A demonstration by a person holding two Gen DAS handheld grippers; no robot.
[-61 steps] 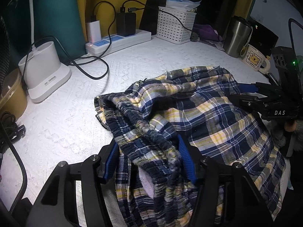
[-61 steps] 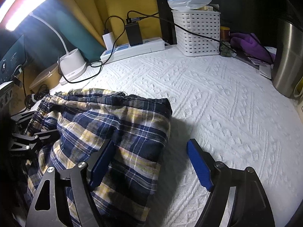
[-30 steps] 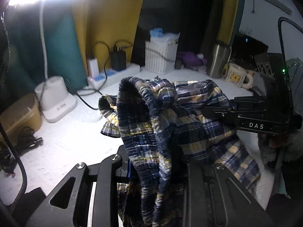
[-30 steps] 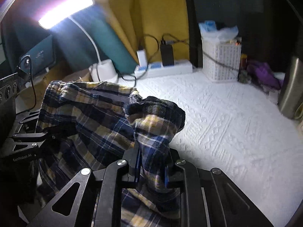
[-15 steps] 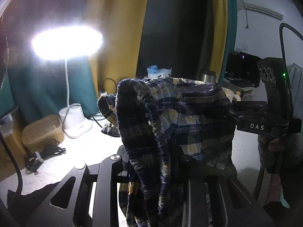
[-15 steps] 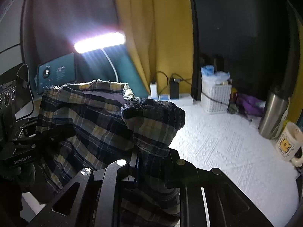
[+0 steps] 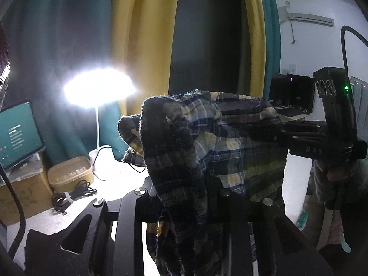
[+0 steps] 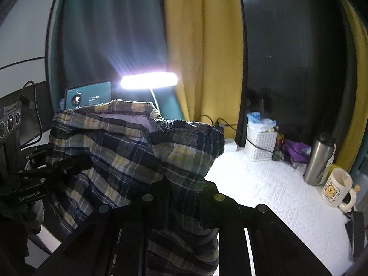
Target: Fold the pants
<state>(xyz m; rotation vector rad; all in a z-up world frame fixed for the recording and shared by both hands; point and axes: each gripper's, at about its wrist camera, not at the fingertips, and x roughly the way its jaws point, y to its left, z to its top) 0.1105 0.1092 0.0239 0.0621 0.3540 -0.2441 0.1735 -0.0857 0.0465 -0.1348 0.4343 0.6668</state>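
Plaid pants [image 7: 214,142], navy with yellow and white checks, hang in the air between your two grippers, lifted clear of the counter [image 8: 271,191]. Your left gripper [image 7: 184,197] has its fingers pinched narrow on a thick bunched ridge of the fabric, which rises above them and drapes down in front. Your right gripper [image 8: 184,191] is likewise clamped on a gathered fold, with cloth spilling below. In the left wrist view the right gripper reaches in from the right, gripping the far side of the garment. Beneath, the counter wears a white textured cover. On its far right stand a white lattice basket [image 8: 261,143], a steel tumbler [image 8: 318,161] and a cartoon mug [image 8: 335,187]. A lit desk lamp [image 7: 99,87] glares at the far left, near a tan container [image 7: 71,172] and a coiled black cable [image 7: 71,195]. Yellow and teal curtains [image 8: 202,46] hang behind.
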